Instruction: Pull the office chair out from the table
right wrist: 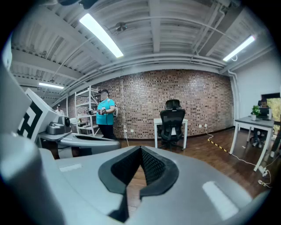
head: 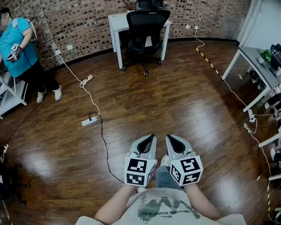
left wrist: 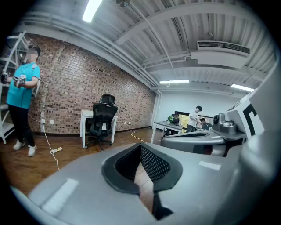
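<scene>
At the near end of the dark wooden floor [head: 177, 98]: the grey left gripper [head: 150, 138] and the grey right gripper [head: 169, 137] sit side by side, close together, both aimed at the far brick wall [head: 78, 18].
Left fingers [left wrist: 153, 165]: clenched, the black textured pads meeting at the tip, with nothing between them.
Right fingers [right wrist: 151, 167]: clenched the same way, gripping nothing.
Office chair: the black mesh-backed office chair on castors [head: 147, 23] stands well apart from both pairs of fingers, straight ahead across the floor. It is pushed in against the white worktop [head: 117, 21] by the brick wall, its back towards the grippers.
On the floor between: a white power strip [head: 89, 121] with its cable lies left of the line to the chair.
Far left: a person in a turquoise top [head: 17, 46] stands beside a white shelf rack [head: 6, 94].
Writing: black-and-white square markers cover each gripper's cube [head: 140, 170]. The print on the wearer's pale shirt [head: 160, 210] is too small to read.
</scene>
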A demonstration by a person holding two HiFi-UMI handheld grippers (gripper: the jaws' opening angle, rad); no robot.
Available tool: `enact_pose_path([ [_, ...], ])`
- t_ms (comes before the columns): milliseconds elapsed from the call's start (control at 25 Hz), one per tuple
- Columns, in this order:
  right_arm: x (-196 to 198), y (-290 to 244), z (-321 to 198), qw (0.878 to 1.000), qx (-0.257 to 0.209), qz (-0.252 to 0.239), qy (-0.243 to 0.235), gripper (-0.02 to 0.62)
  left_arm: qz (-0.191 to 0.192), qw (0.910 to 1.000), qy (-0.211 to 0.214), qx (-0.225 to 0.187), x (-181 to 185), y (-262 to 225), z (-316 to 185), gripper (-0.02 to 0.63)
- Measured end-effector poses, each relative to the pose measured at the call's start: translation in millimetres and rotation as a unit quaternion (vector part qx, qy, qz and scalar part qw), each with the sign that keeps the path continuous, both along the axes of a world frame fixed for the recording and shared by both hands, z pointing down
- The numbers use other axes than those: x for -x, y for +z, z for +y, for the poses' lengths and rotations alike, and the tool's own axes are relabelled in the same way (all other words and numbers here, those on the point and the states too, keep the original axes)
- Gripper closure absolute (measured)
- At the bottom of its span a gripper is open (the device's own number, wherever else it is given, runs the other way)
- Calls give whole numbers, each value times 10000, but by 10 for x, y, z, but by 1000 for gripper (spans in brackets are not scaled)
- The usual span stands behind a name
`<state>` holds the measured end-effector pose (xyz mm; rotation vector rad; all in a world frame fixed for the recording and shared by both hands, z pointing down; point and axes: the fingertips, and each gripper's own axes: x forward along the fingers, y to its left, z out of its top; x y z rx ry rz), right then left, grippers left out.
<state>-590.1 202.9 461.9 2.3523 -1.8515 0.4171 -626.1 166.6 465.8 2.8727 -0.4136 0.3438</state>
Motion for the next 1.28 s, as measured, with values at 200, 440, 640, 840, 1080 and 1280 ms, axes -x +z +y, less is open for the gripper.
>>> enact_pose_path([
  [200,-480,66,-128,10000,-40,-1,63,595,-11,9999,136,51,-461,35,-66,591],
  [440,-1086,10,-482,9999,-106,11,-23,595,-42,10000,42,-50,-1061,-38,-418,592],
  [640,-1635,-88,-767,9997,-135,36,-200,595,-44,10000,-58,-1,-1641,-121,-693,591],
  [840,-2196,-154,-988,9992,-241,34,-327,595,-21,9998,-184,-45,-2225,-164,-948,591],
  [1080,-2811,-232,-1169,9983,-378,26,-451,595,-128,9993,-246,-232,-2827,-220,-1148,592],
  [1280,-3208,-287,-1310,9979,-428,94,-486,595,-177,9984,-373,-384,-3100,-274,-1359,592],
])
